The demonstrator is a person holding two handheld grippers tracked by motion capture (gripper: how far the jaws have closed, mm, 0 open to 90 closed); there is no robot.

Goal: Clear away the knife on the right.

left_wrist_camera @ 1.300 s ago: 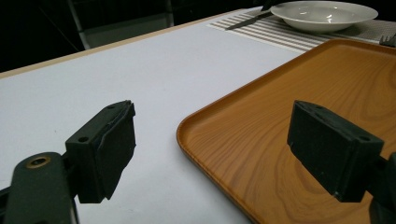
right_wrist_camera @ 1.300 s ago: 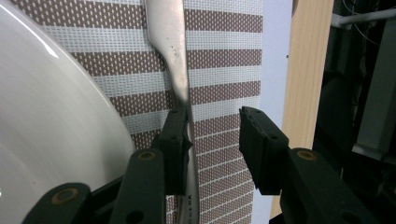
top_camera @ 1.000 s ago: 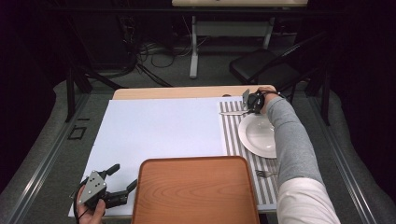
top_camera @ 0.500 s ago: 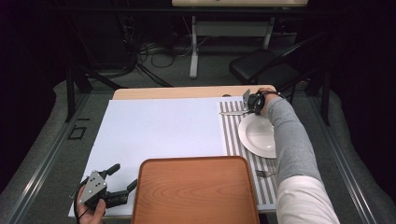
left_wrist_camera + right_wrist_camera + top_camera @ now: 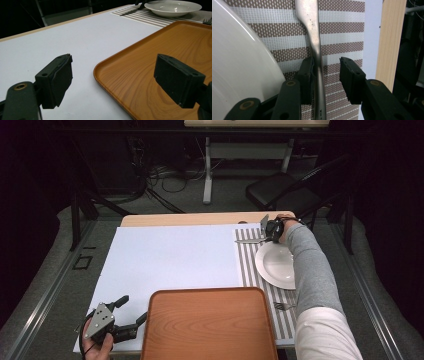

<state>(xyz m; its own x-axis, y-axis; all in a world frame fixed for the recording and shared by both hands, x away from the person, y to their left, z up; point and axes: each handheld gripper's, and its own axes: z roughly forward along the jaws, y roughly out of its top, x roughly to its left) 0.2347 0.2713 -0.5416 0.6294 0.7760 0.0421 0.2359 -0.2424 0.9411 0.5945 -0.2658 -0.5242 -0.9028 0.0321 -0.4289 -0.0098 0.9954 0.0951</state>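
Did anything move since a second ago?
No, nothing visibly moved. The right gripper still sits around the knife handle on the striped mat beside the white plate, one pad touching it and the other apart. The left gripper still waits open by the wooden tray.

knife (image 5: 314, 37): smooth metal, dull sheen, a few dark specks
plate (image 5: 276, 265): glossy white ceramic
placemat (image 5: 342, 35): coarse woven cloth, brown and white stripes
tray (image 5: 160, 67): satin-smooth wood grain
table cover (image 5: 170, 260): matt white
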